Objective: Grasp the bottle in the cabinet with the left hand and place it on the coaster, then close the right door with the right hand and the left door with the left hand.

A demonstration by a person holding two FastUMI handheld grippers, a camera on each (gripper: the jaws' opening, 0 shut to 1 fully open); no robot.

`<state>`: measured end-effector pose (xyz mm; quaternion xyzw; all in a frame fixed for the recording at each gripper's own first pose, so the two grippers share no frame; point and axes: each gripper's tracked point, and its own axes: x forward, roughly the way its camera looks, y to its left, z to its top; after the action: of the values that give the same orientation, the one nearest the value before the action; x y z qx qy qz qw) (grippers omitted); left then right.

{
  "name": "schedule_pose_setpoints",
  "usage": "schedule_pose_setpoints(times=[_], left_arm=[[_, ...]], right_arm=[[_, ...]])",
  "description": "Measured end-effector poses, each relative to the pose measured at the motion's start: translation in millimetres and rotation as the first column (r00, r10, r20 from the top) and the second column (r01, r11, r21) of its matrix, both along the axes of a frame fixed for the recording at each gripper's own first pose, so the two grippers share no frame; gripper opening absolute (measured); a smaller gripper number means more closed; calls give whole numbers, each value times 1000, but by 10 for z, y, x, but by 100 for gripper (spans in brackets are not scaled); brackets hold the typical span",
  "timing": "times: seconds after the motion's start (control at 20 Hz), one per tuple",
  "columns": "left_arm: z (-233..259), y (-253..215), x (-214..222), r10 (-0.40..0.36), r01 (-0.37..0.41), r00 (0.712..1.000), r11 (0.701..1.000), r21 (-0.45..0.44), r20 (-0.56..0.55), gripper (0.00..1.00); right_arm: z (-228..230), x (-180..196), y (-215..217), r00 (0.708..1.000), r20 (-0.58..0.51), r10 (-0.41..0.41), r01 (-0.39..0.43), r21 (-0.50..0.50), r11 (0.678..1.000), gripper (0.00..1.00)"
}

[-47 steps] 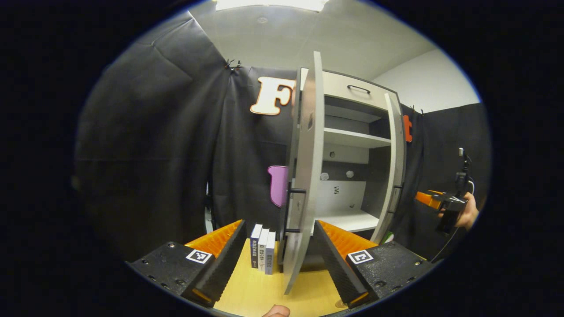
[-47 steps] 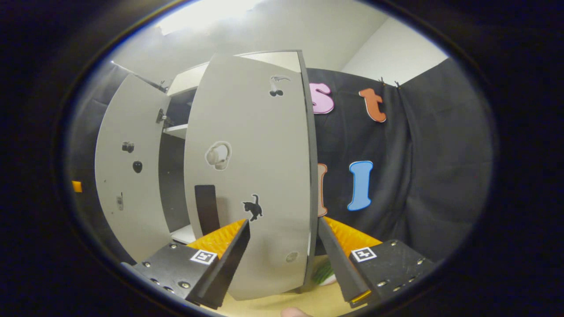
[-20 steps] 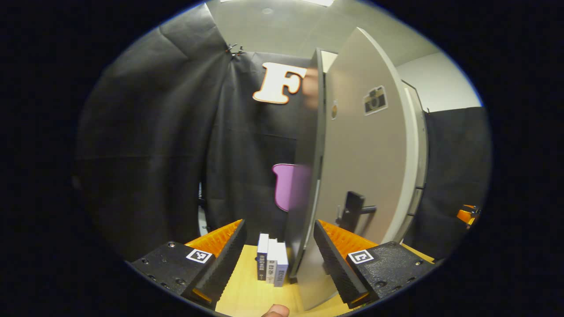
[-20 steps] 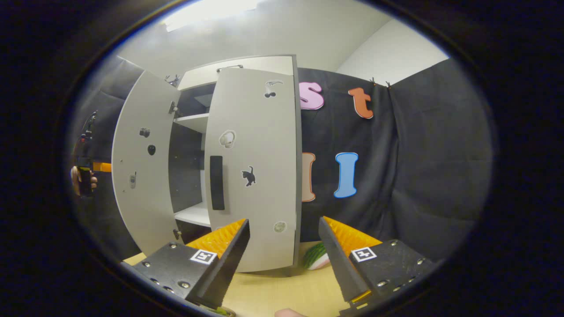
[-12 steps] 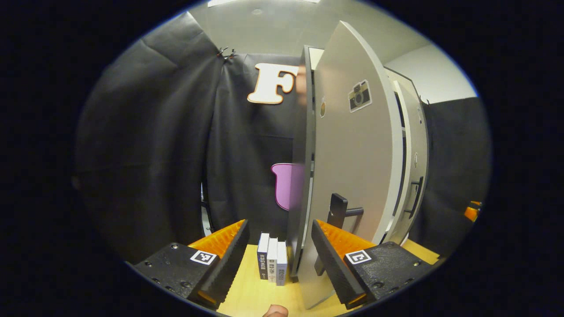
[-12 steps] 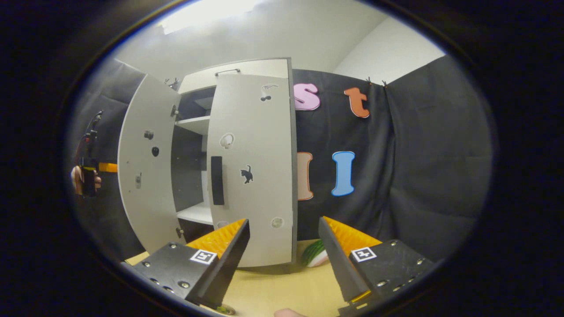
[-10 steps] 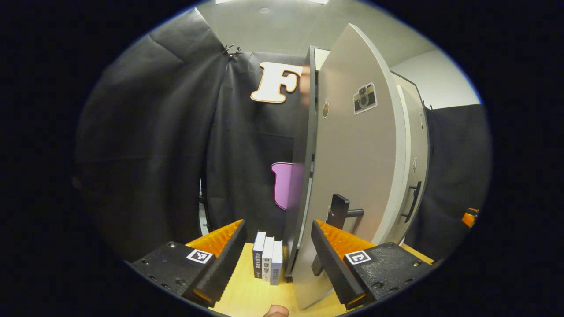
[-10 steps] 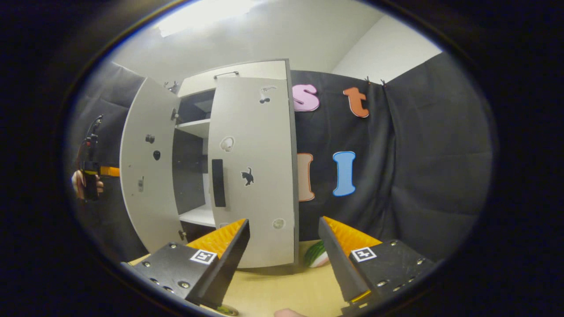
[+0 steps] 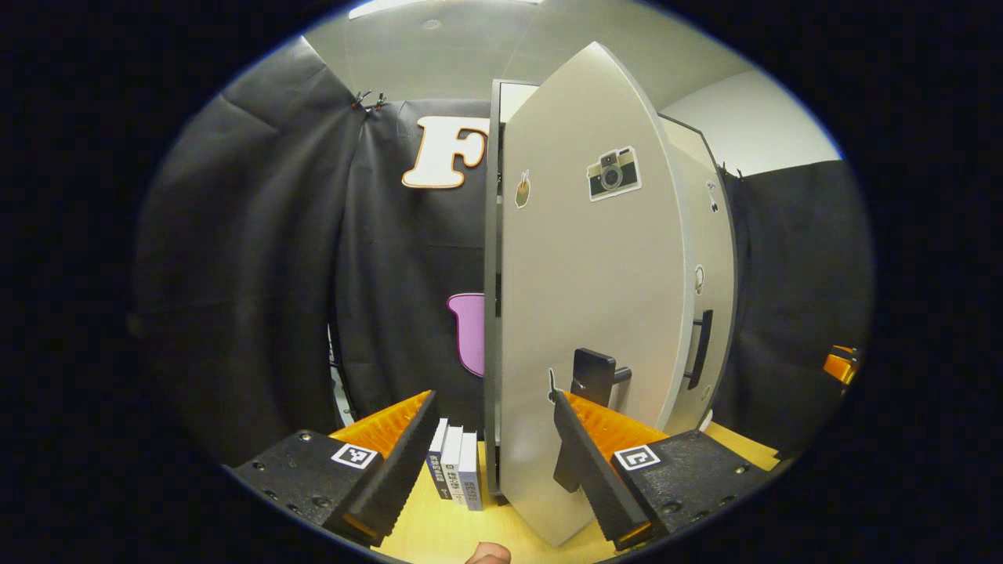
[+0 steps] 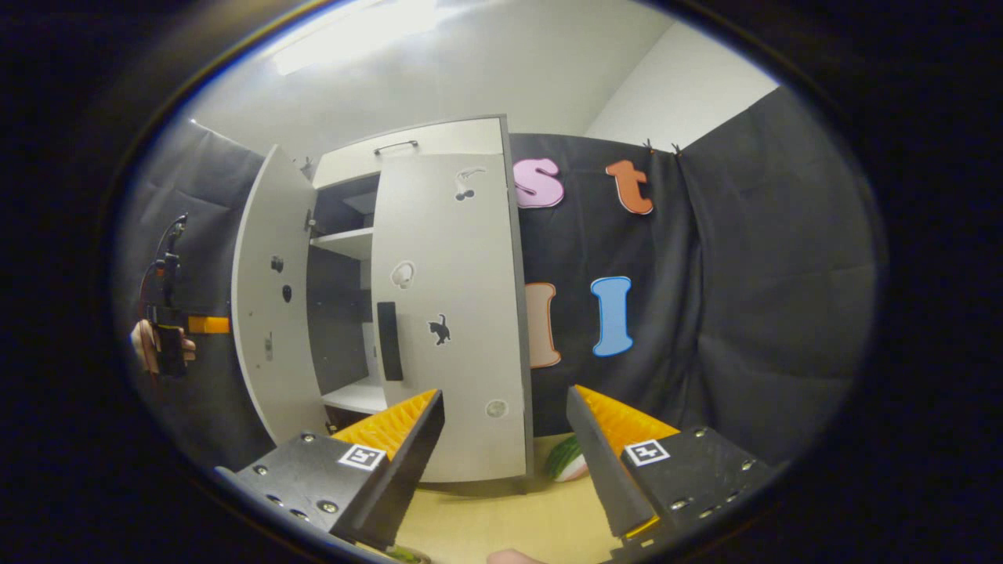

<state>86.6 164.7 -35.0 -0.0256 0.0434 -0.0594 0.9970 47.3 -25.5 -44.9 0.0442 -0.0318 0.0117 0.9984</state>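
1. Light wood table [image 9: 447,533] carries everything here; it's in the right gripper view too [image 10: 501,525].
2. The grey cabinet [image 10: 450,313] stands right on it, toward the back, near the black cloth wall.
3. Three small books [image 9: 454,470] stand upright in a row on the tabletop, just beside the cabinet's left side (spines facing the camera).
4. A green-striped, watermelon-looking thing [image 10: 566,460] lies on the table by the cabinet's right bottom corner, partly hidden.
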Motion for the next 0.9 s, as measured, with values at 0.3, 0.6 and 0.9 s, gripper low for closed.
schedule_pose_setpoints(times=[0.3, 0.6, 0.9], left_arm=[[-5, -130, 25, -1, 1, 1000, 1000, -17, 2, 94], [-14, -343, 87, -13, 13, 1000, 1000, -19, 2, 94], [-46, -634, 177, -61, 60, 998, 997, -45, -13, 95]], right_arm=[[85, 85, 159, 999, 5, 45, -45, -21, 999, 95], [195, 238, 285, 998, 2, 61, -61, -14, 998, 95], [142, 298, 253, 999, -19, 49, -50, -32, 998, 95]])
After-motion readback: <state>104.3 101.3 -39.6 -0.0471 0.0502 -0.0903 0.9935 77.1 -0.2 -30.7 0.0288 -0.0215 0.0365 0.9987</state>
